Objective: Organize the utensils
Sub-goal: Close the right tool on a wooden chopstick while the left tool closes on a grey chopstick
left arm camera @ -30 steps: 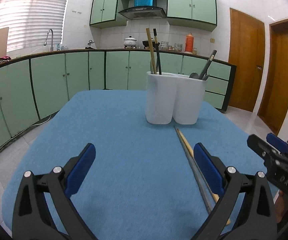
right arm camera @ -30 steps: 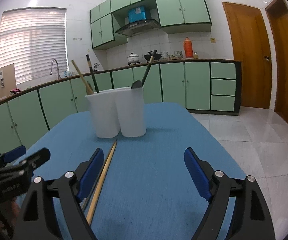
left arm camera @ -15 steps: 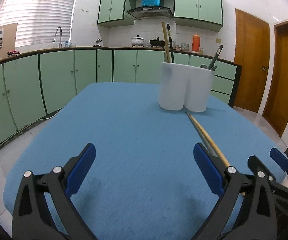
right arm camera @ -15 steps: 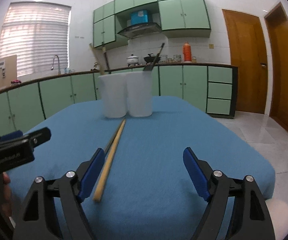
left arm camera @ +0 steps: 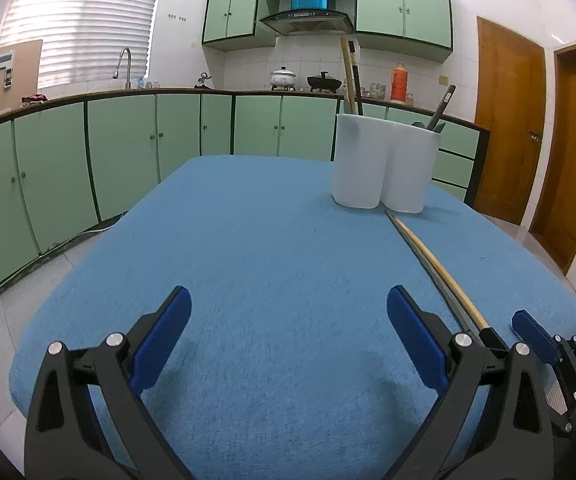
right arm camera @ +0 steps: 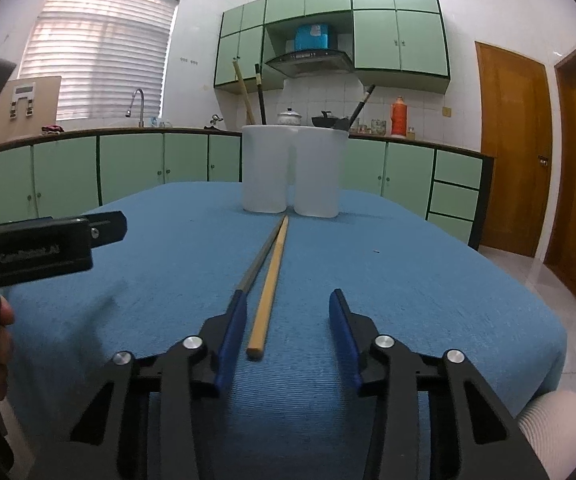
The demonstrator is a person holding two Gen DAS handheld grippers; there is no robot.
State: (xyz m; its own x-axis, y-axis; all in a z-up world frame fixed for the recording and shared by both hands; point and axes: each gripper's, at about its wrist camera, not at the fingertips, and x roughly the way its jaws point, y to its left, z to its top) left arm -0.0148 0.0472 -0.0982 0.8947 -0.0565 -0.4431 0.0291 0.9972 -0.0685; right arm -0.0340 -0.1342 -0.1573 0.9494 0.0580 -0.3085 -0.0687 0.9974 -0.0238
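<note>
Since the earlier frame, the right gripper has dropped low over the surface and now straddles the near end of the wooden chopstick; its jaws are closing, pads not yet pressing. A grey metal chopstick lies just beside it, partly under the left pad. Both point toward the white two-compartment holder, which already contains utensils. The left gripper hangs spread and empty. Each stick looks light, rigid, thin and prone to rolling; grasp near the end, pads square across it, and avoid catching the metal one.
</note>
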